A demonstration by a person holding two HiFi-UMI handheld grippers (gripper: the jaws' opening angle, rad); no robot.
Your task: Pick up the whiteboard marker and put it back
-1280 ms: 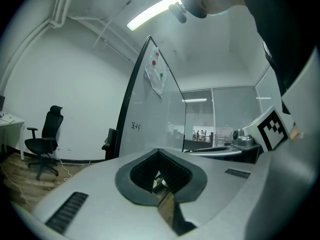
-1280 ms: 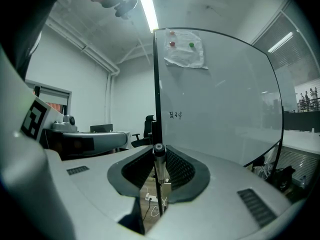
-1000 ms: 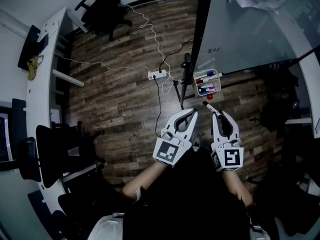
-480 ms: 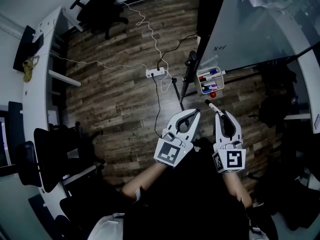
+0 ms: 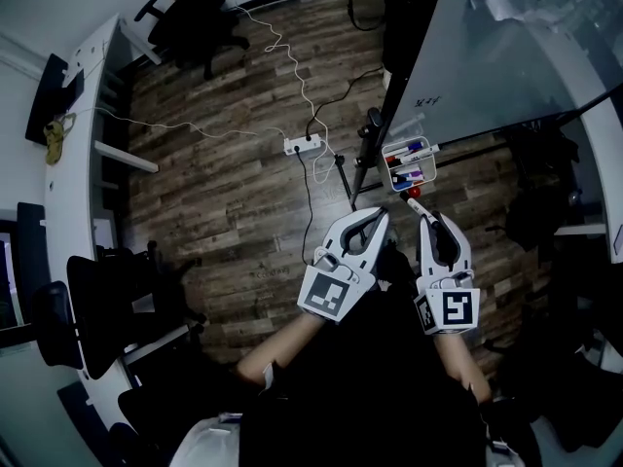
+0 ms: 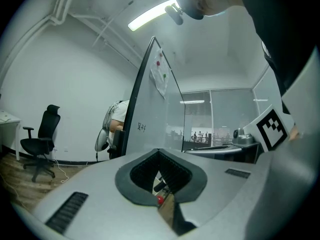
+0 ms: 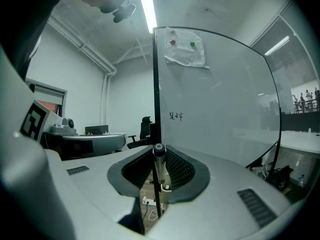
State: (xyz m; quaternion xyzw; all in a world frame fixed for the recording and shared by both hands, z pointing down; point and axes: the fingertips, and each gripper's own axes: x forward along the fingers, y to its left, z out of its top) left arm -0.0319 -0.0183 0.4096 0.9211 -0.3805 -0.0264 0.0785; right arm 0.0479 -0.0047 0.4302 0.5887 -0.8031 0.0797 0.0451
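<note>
1. The jaws of my right gripper [image 5: 433, 224] are clamped on the whiteboard marker [image 7: 158, 166], which stands upright between them.
2. The jaws of my left gripper [image 5: 375, 218] meet at the tips, with nothing between them.
3. The marker tray [image 5: 384, 154] is just ahead of my right jaws.

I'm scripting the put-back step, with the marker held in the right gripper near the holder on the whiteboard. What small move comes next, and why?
Probably ease the right gripper forward until the whiteboard marker is over the holder low on the whiteboard. The jaws are clamped on the marker. Its tip points toward the holder but ends short of it, with floor beneath.
</note>
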